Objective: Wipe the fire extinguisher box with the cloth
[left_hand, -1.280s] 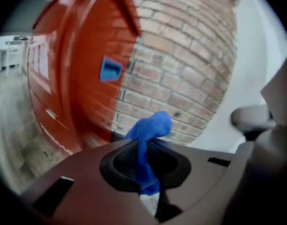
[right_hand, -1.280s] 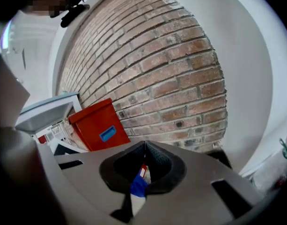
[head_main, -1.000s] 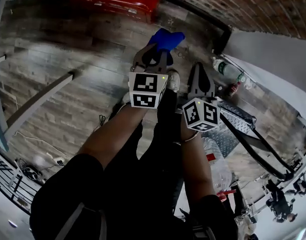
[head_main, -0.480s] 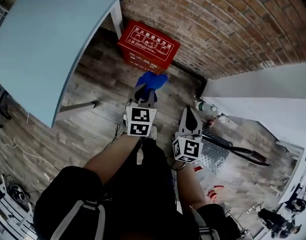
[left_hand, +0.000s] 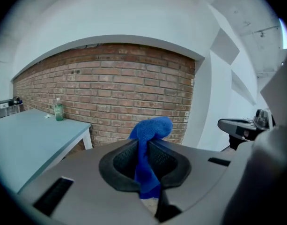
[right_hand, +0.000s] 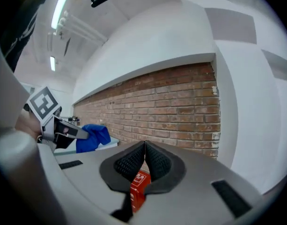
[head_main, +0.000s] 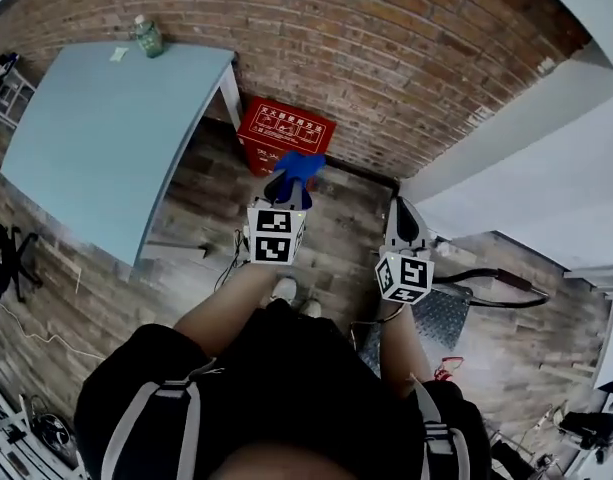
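Fire extinguisher box [head_main: 283,133] now farther off, red, left hand-held gripper [head_main: 285,184] grasping blue cloth [head_main: 300,164], right hand-held gripper [head_main: 404,210] clenched empty.

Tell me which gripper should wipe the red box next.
Left. The left gripper is shut on the blue cloth and, in the head view, sits closer to the red fire extinguisher box; the right gripper is shut on nothing.

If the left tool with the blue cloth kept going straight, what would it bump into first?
Probably the brick wall: the left tool, shut on the blue cloth, faces it. The red box sits lower on the floor, likely under that line.
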